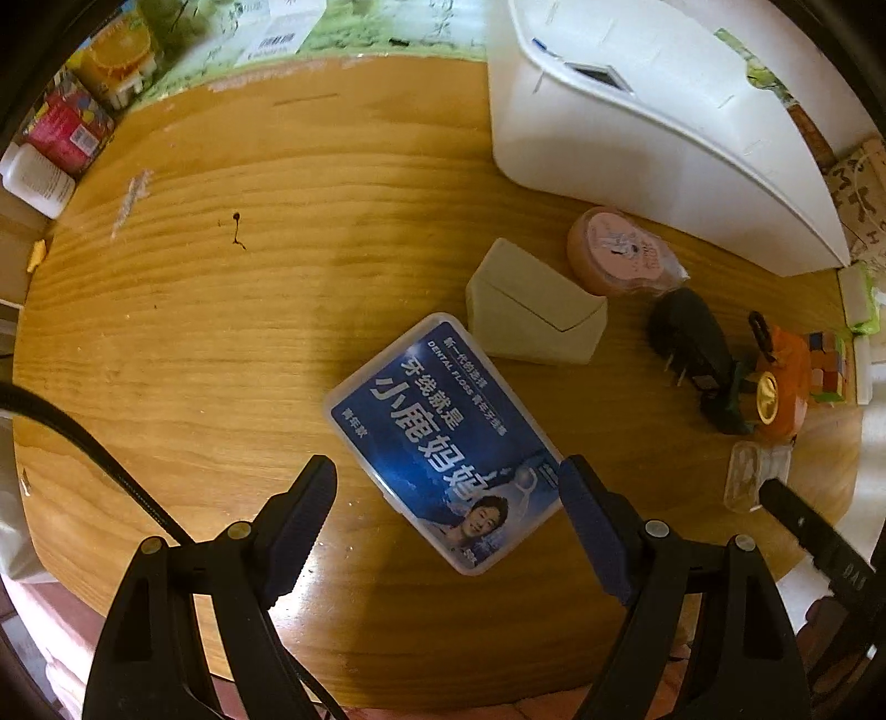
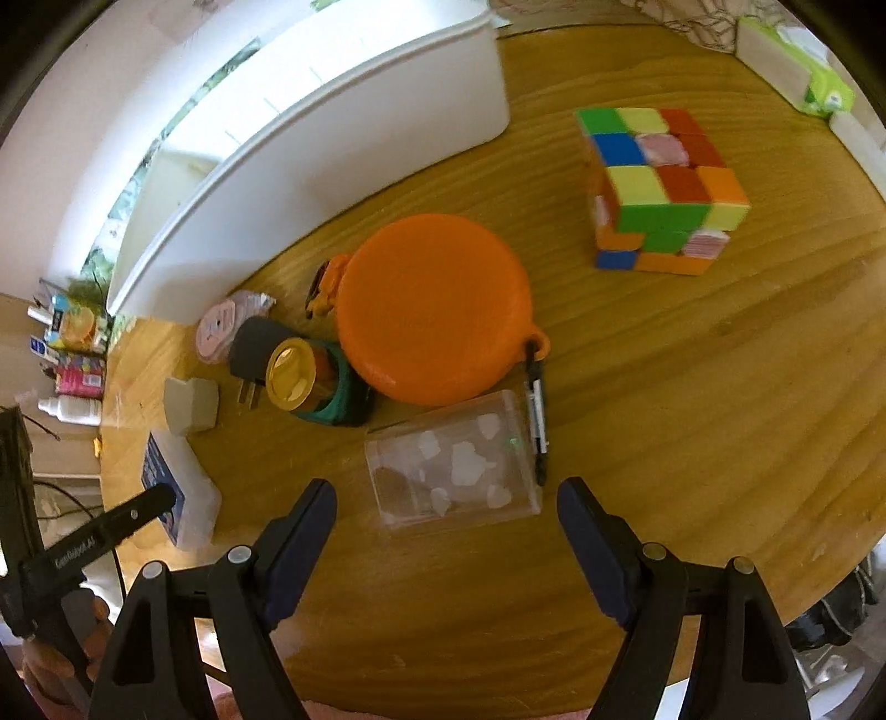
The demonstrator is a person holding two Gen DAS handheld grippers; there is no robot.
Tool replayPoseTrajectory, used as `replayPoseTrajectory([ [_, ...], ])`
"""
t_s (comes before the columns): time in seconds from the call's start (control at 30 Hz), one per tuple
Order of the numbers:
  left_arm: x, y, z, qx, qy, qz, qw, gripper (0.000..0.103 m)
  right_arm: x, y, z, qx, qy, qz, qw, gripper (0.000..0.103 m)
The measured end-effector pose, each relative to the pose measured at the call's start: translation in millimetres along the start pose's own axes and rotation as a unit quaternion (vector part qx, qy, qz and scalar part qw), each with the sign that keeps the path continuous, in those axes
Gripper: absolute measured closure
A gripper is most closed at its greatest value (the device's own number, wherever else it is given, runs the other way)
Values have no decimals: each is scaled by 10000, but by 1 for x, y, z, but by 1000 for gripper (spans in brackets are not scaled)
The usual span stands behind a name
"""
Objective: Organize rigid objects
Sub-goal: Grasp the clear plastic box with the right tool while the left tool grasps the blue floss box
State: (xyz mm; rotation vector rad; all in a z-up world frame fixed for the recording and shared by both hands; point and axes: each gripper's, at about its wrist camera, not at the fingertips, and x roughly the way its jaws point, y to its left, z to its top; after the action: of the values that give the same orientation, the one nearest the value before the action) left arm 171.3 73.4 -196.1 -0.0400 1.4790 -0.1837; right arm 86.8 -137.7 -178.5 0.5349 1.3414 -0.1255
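The white storage bin (image 2: 310,149) stands at the back of the wooden table (image 2: 692,387), rigid and roomy. The dental floss box (image 1: 443,437) lies flat under the spread, empty left gripper (image 1: 448,493); likely light and slick, best pinched across its long sides. The small clear plastic case (image 2: 451,462) lies before the spread, empty right gripper (image 2: 446,515), probably brittle.

Worktop (image 1: 221,332): round-edged, warm wood grain, scuffed pale near the far rim, one small dark mark.
Backdrop (image 1: 387,27): green leafy print running behind the far edge.
Light: bright glare off the upper right, amber cast across the wood.
Floor (image 2: 66,454): dim, cables trailing at left.
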Motion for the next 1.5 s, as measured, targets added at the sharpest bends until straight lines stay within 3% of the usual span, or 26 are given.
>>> replayPoseTrajectory([
  [0.43, 16, 3, 23, -247, 357, -186, 9989, 18, 23, 25, -2, -238, 487, -526, 9971, 21],
  [0.67, 26, 8, 30, -422, 450, -259, 9978, 22, 33, 35, -3, -227, 499, -673, 9962, 33],
  [0.83, 27, 13, 27, -454, 426, -280, 9977, 24, 31, 29, -2, -246, 501, -699, 9960, 39],
  [1.5, 29, 21, -2, -538, 641, -352, 9959, 27, 23, 24, -6, -654, 557, -558, 9947, 39],
])
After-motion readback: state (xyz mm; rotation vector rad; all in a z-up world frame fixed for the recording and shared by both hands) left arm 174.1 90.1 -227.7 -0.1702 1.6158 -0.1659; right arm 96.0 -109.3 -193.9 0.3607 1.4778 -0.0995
